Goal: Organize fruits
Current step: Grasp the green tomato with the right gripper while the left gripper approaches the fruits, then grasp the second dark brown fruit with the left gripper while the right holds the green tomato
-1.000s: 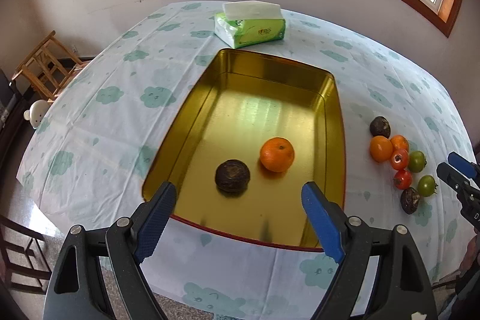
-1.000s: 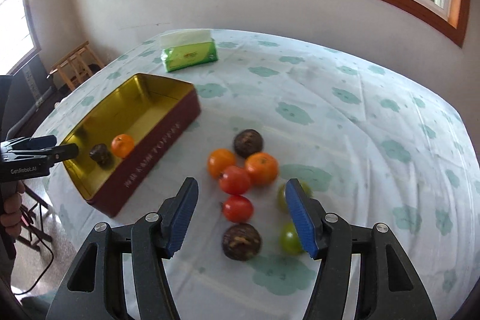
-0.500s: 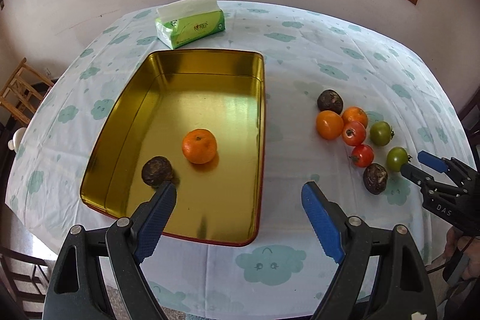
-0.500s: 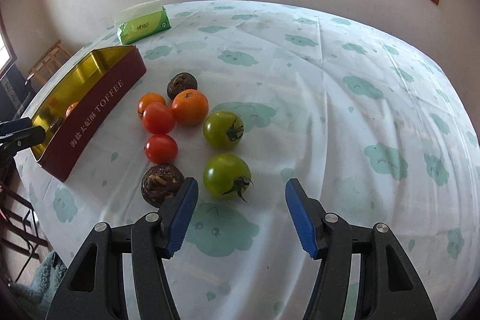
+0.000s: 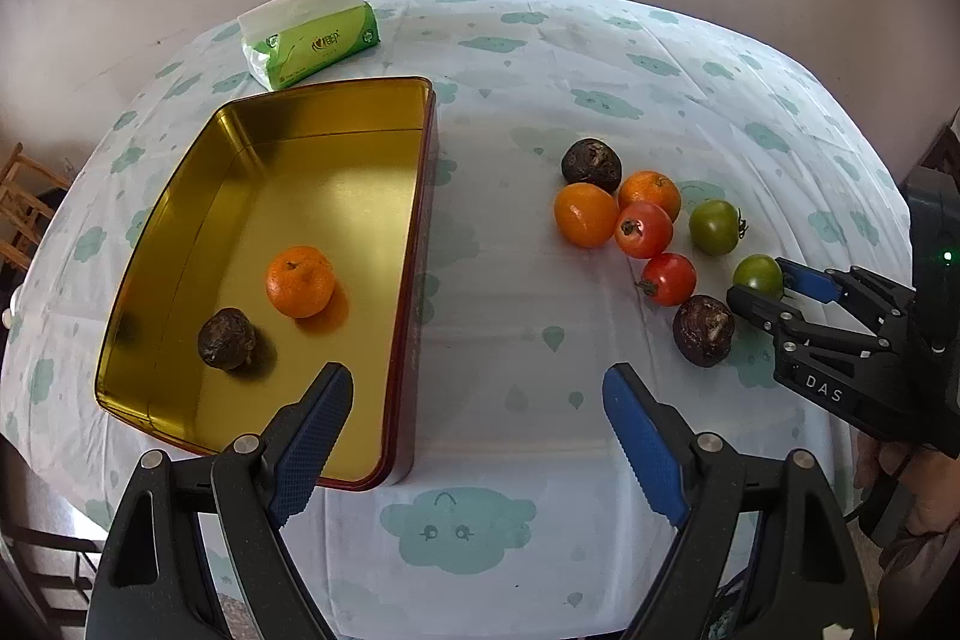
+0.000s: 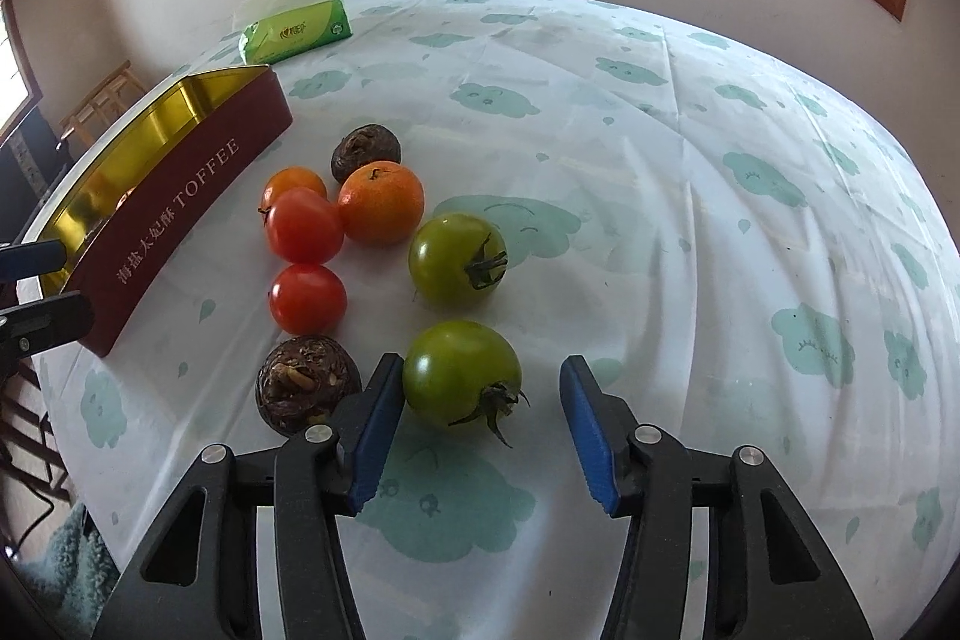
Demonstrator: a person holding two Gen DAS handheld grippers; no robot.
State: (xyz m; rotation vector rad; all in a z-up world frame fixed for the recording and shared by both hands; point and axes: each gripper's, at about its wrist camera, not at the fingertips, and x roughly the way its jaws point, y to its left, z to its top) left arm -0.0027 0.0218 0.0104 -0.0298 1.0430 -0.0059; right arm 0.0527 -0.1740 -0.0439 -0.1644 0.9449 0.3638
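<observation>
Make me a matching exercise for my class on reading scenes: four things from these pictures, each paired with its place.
Things:
1. mandarin
2. tissue pack
3. near green tomato
4. left gripper

Places:
A. between the right gripper's open jaws
B. open, above the tin's near corner
C. inside the tin
D. beyond the tin's far end

Pairs: 1-C, 2-D, 3-A, 4-B

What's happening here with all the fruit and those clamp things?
A person holds a two-finger gripper in each hand and is sorting fruit into a gold tin. An orange and a dark brown fruit already lie in it; eight more pieces sit on the tablecloth. The right gripper, open, has its fingers on either side of a green tomato, not yet closed on it. The left gripper is open and empty near the tin's corner.
</observation>
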